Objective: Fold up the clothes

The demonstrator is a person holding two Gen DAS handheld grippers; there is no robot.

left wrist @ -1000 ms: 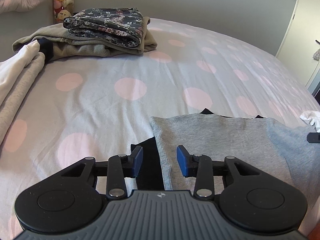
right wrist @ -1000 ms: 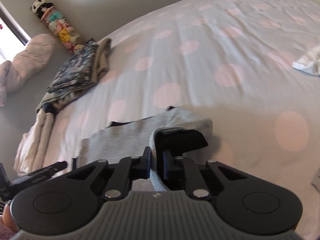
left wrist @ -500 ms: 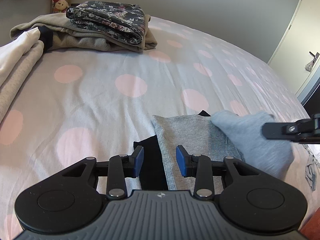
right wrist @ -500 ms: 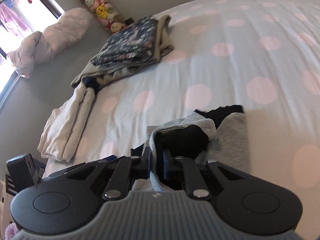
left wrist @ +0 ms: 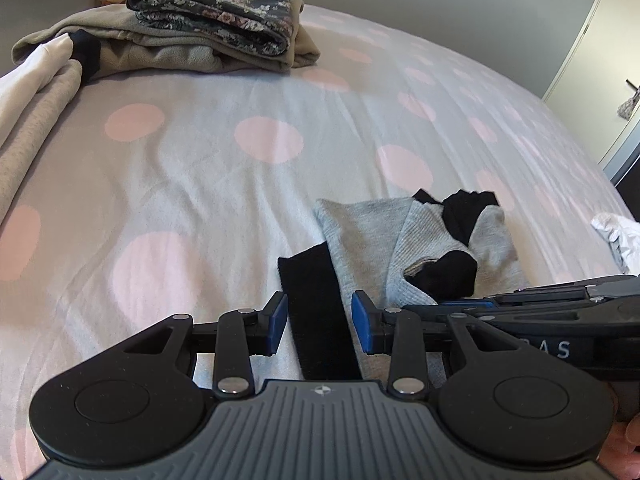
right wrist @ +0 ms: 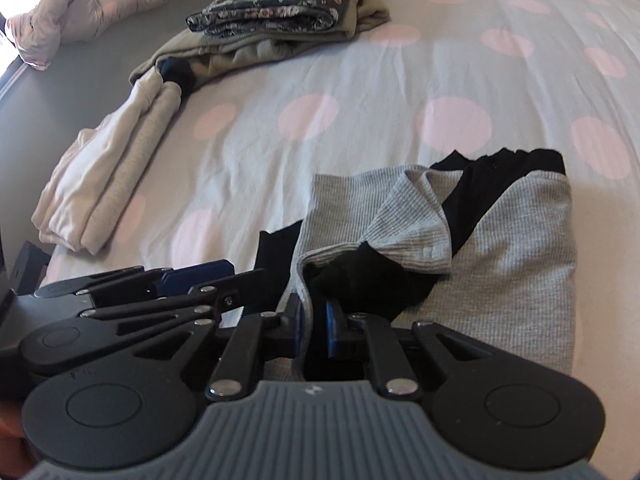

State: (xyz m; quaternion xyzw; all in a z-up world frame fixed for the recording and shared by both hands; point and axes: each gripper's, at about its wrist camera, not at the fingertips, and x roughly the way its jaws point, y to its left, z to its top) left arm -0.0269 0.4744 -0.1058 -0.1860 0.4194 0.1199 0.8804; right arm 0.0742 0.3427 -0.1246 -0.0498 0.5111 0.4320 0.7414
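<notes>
Here the right claw (right wrist: 313,328) pinches the grey top (right wrist: 516,248), hem hidden; left claw (left wrist: 319,322) gapes empty.

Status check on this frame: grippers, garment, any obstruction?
Left gripper open, hovering over black strip. Right gripper shut on grey garment edge, sleeve folded across. Folded pile well clear.

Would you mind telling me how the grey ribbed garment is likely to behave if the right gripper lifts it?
The grey ribbed garment is probably floppy: its folded flap already sags. Likely light, since the right gripper pinches only one edge. It may unfold when lifted.
</notes>
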